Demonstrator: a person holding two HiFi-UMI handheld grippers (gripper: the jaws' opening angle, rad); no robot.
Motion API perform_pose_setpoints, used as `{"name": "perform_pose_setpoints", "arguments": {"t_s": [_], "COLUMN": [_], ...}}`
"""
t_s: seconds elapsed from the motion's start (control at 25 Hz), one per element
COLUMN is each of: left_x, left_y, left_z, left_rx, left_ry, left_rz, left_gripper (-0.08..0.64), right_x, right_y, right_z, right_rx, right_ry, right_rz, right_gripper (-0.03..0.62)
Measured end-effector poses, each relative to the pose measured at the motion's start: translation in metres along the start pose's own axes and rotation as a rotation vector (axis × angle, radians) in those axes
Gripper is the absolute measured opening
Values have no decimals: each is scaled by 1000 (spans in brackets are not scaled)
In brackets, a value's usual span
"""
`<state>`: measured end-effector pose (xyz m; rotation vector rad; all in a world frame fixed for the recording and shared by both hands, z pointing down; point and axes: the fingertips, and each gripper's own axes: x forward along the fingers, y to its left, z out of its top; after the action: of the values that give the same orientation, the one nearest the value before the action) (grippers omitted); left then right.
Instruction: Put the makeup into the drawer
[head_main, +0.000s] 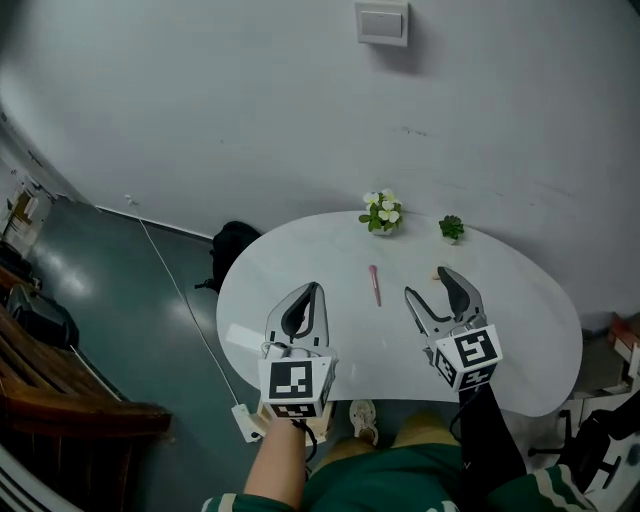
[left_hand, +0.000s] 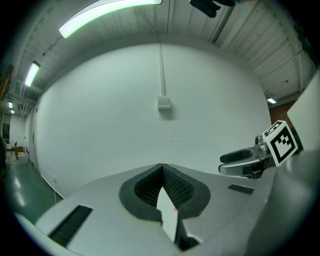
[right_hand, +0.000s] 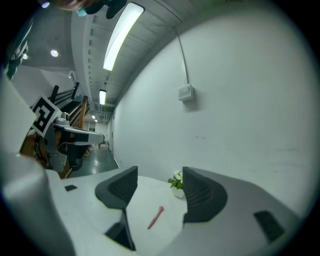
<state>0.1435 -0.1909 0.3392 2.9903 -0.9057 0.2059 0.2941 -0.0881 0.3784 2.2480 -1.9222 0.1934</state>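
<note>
My right claw (head_main: 427, 283) stands apart and empty; my left claw (head_main: 317, 288) is pinched together on nothing. The makeup stick (head_main: 375, 285) lies on the table (head_main: 520, 330) ahead, between them. It looks thin, so a skewed pinch could roll it away. I see no drawer.

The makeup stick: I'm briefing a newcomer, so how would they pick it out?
Find the white oval table by the wall. Near its middle, in front of the flower pot, lies a thin pink stick. It alone lies flat; its neighbours are upright potted plants.
</note>
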Motion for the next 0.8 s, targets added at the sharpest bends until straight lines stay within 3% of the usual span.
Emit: {"name": "perform_pose_setpoints", "arguments": {"t_s": [0.2, 0.36, 0.8], "left_x": [25, 39, 64], "left_y": [15, 23, 40], "left_z": [-23, -38, -62], "left_rx": [-16, -21, -32], "left_ry": [27, 50, 64], "left_rz": [-20, -23, -2], "left_gripper": [0, 0, 0], "right_x": [48, 81, 138], "right_y": [12, 18, 32], "right_z": [-55, -102, -203], "right_rx": [39, 78, 95], "right_ry": [187, 324, 572], "right_rz": [43, 62, 98], "right_gripper": [265, 204, 201]}}
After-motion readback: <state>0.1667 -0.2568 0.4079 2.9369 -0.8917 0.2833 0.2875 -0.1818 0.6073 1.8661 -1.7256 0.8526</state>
